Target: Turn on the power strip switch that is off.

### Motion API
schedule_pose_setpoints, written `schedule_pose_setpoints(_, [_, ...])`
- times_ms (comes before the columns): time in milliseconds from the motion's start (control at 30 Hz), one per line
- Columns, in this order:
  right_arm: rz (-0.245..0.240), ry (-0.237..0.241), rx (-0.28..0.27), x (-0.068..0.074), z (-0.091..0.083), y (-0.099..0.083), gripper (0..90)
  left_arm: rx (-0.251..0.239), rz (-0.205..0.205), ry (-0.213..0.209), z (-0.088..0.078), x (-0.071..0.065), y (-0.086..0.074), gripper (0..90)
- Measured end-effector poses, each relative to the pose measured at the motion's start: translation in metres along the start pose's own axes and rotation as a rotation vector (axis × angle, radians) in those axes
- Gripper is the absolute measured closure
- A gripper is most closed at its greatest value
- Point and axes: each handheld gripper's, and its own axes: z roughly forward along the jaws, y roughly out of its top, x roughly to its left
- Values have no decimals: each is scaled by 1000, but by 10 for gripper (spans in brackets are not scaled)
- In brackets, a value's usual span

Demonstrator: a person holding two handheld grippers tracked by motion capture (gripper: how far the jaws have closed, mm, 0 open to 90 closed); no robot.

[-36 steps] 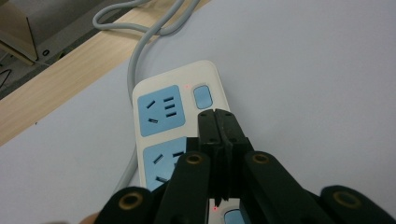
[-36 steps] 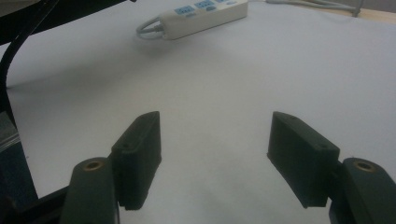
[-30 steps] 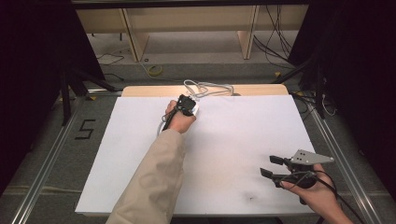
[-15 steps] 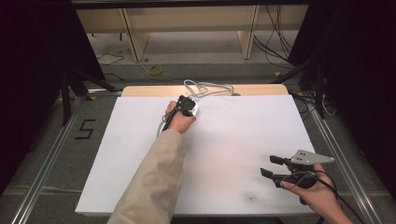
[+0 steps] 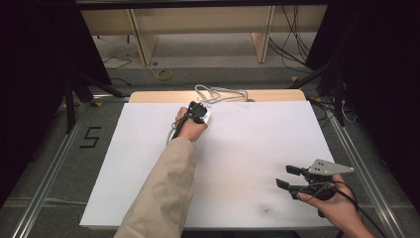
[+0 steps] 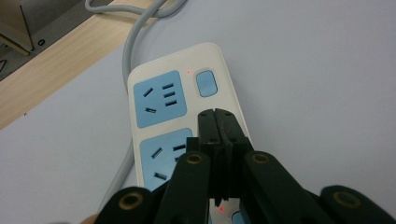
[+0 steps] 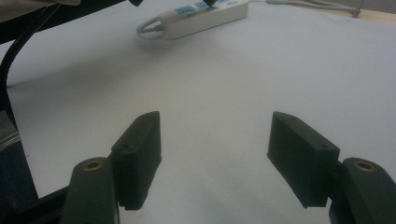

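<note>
The only writing that can be read is a dark figure "5" (image 5: 90, 137) on the grey floor to the left of the table (image 5: 148, 198). The power strip (image 6: 184, 107) has no brand or label that I can see – it shows blue socket panels, a blue switch (image 6: 206, 83) and a small red light beside it. The strip lies at the far edge of the table, near the middle, and its grey cable (image 5: 220, 93) makes a loop onto the wooden border behind. The left gripper (image 6: 216, 122) is over the strip with its jaws pressed together and nothing between them. The right gripper (image 5: 286, 177) rests at the near right corner, well apart from the strip; its jaws stand wide and hold nothing. The table top is plain white. Behind it there are a wooden shelf (image 5: 198, 29) and loose cables – dark curtains close both sides
</note>
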Motion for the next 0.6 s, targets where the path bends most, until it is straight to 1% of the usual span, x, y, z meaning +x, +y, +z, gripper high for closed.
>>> schedule_pose_setpoints(33, [0, 0, 0, 0, 0, 0, 351, 0, -2, -3, 0, 0, 0, 900])
schedule_pose_setpoints(67, [0, 0, 0, 0, 0, 0, 351, -5, -13, -3, 0, 0, 0, 900])
schedule_pose_setpoints(300, [-3, 1, 1, 0, 0, 0, 351, 2, -11, -5, 1, 0, 0, 900])
schedule_pose_setpoints(367, [-4, 1, 0, 0, 0, 0, 351, 5, -1, -5, 1, 0, 0, 900])
schedule_pose_setpoints(600, [-4, 0, 0, 0, 0, 0, 351, 8, -3, -1, 1, -1, 1, 900])
